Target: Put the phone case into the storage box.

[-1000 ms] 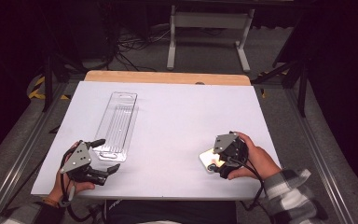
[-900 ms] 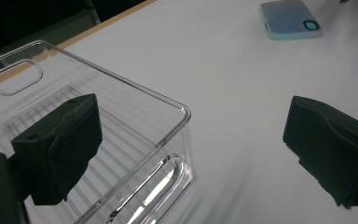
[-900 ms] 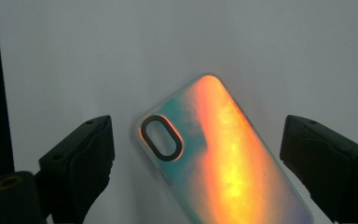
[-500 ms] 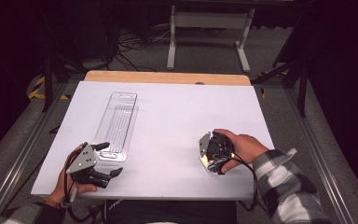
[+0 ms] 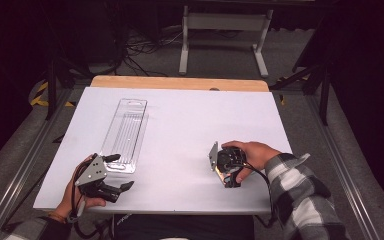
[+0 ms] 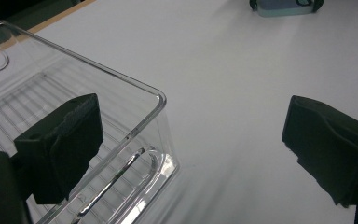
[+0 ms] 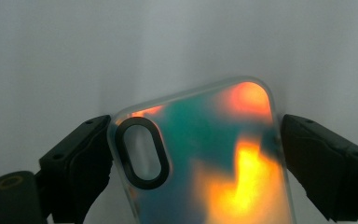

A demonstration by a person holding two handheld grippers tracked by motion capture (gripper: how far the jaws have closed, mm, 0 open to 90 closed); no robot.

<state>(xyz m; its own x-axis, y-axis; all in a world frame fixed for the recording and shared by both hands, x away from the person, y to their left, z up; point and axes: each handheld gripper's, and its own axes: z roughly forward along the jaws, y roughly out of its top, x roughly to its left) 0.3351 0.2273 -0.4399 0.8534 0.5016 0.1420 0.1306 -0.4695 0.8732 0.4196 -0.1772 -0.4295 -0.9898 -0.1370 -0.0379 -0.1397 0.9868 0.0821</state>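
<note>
A clear plastic packaging tray (image 5: pixel 127 131) lies lengthwise on the left half of the white table (image 5: pixel 190 120). My left gripper (image 5: pixel 120 171) is open at the tray's near end. In the left gripper view its jaws (image 6: pixel 191 126) straddle the tray's near corner (image 6: pixel 140 107), one jaw over the tray and one over bare table. A hand holds my right gripper (image 5: pixel 223 176) at the right, tipped down toward the table. In the right gripper view a translucent teal-and-orange phone case (image 7: pixel 205 158) with a black camera cutout sits between the jaws (image 7: pixel 196 135), which press its two long edges.
A wooden strip (image 5: pixel 180 83) runs along the table's far edge, with a metal stand (image 5: pixel 220 30) and cables on the floor behind. Rails flank the table on both sides. The right gripper and the case (image 6: pixel 284 5) sit at the top edge of the left gripper view.
The right gripper has turned in the hand and shifted a little left with the case. The left gripper has barely moved at the tray's near end.
</note>
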